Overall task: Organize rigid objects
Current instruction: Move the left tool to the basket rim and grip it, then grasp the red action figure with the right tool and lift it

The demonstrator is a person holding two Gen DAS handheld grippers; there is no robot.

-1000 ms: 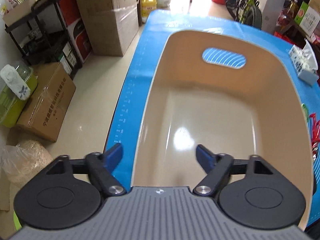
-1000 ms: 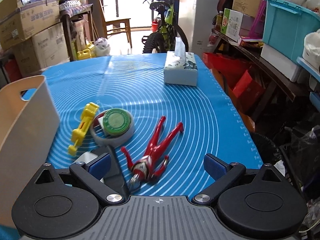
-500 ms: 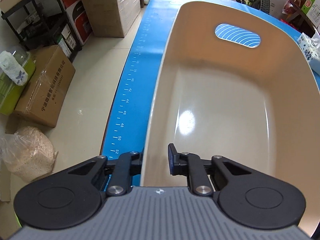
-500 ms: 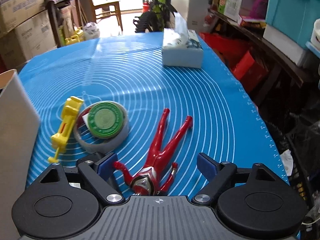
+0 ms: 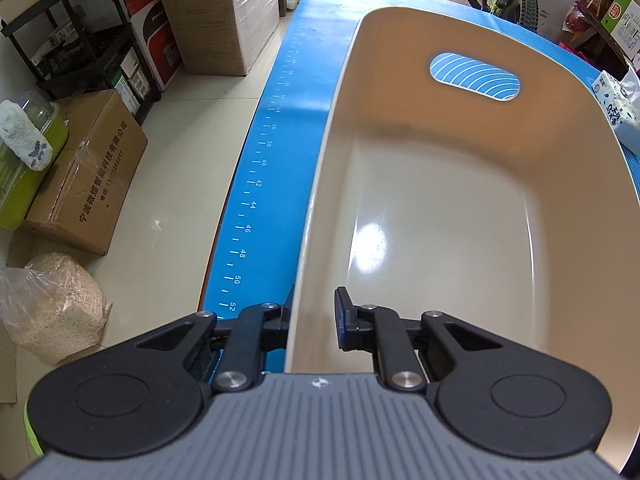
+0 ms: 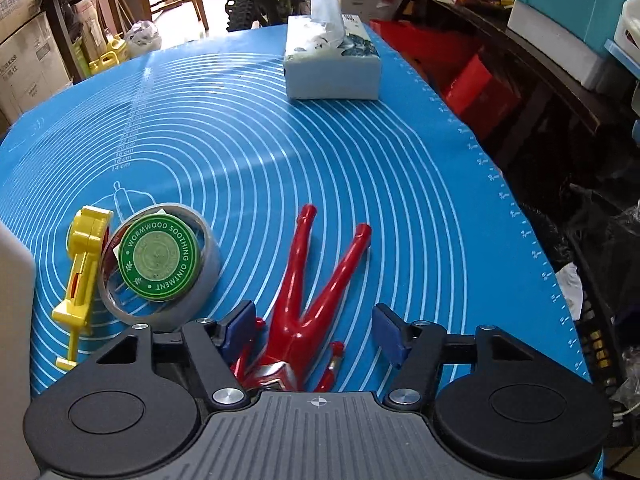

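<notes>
A beige plastic bin [image 5: 440, 152] with a handle cutout stands on the blue mat [image 5: 280, 168]; nothing lies inside it. My left gripper [image 5: 314, 312] is shut on the bin's near left wall, one finger outside and one inside. In the right wrist view a red toy figure [image 6: 316, 312] lies on its back, legs pointing away. My right gripper [image 6: 314, 330] straddles its torso, and its jaws are closing; the right pad stands clear of the figure. Left of the figure lie a grey tape roll [image 6: 200, 280] with a green ointment tin [image 6: 158, 258] inside it and a yellow plastic toy [image 6: 82, 264].
A tissue box [image 6: 332, 68] stands at the mat's far right. The bin's corner [image 6: 14, 300] shows at the left edge. Cardboard boxes [image 5: 88, 176], a black shelf [image 5: 80, 40] and a bag [image 5: 52, 312] sit on the floor to the left. Crates and shelving crowd the right side.
My left gripper closed from wide open onto the bin's wall. My right gripper came forward and down over the red figure, and its jaws narrowed around it.
</notes>
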